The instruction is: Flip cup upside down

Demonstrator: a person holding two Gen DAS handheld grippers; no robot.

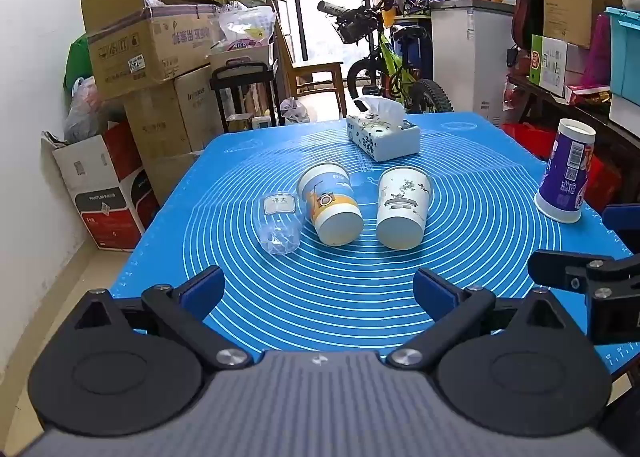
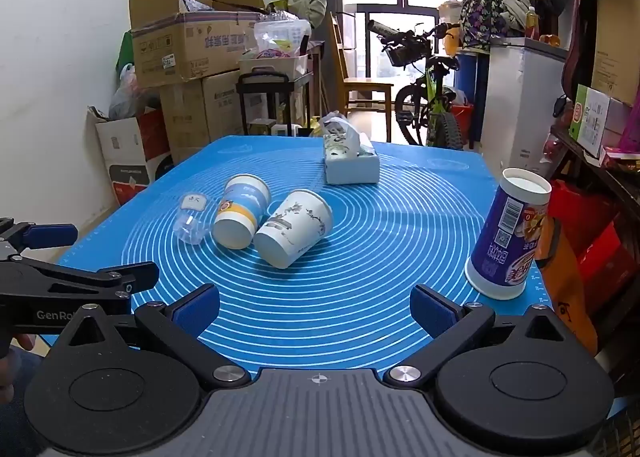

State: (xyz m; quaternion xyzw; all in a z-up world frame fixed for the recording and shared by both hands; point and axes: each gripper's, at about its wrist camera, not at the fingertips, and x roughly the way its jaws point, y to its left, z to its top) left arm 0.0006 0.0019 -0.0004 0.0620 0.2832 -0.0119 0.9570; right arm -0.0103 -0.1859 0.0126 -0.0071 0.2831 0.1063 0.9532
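The surface [image 1: 500, 257] is covered by a blue mat printed with pale concentric rings, and it fills most of both wrist views. Both tools hover low over its near edge, held roughly level and pointing forward across the mat.

The left tool [image 1: 318, 293] has its blue-padded fingers [image 1: 206, 289] spread wide apart, with nothing between them. The right tool [image 2: 316, 307] is likewise spread wide and holds nothing. Each shows at the edge of the other's view: the right tool's black linkage juts in at the left view's right side, and the left tool's body appears at the right view's left side, so the two sit side by side, near each other.

A tissue box [image 1: 384, 137] stands toward the far middle of the mat, with a tissue pulled up from its top.

The purple cup [image 2: 510, 235] stands upside down near the right edge of the mat, rim on the mat and base up, well apart from the other cups.

Near the mat's centre lie three cups on their sides, bases toward the cameras. The white cup [image 1: 402, 207] with ink-style artwork is on the right. Just beside it, to the left, lies the blue and yellow cup [image 1: 330, 203]. The small clear plastic cup [image 1: 280, 223], carrying a label, lies against that one's left side.
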